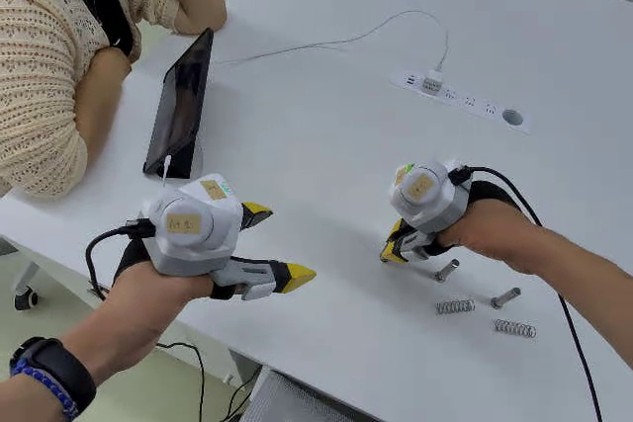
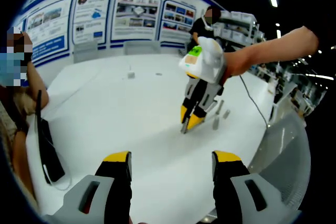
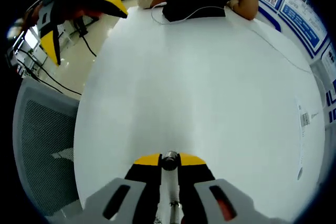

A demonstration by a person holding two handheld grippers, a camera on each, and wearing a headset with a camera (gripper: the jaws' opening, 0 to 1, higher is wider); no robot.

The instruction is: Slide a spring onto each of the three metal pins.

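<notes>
Metal pins first: one short silver pin (image 3: 169, 160) is pinched between the yellow-tipped jaws of my right gripper (image 1: 396, 248). The jaws are nearly closed on its shaft, and its head points forward over the white table (image 1: 326, 126). Two more lie loose near the table's near edge: a second pin (image 1: 447, 269) just beside that gripper and a third pin (image 1: 505, 296) further right. A small coiled wire spring (image 1: 455, 306) and a second spring (image 1: 514, 328) rest close by them; I can't find a third. My left gripper (image 1: 280, 243) hangs wide open and empty, well apart along the near edge. As I judge it, a clumsy pinch could send a spring rolling off that edge. The slim pin could also twist in its grip during threading.
</notes>
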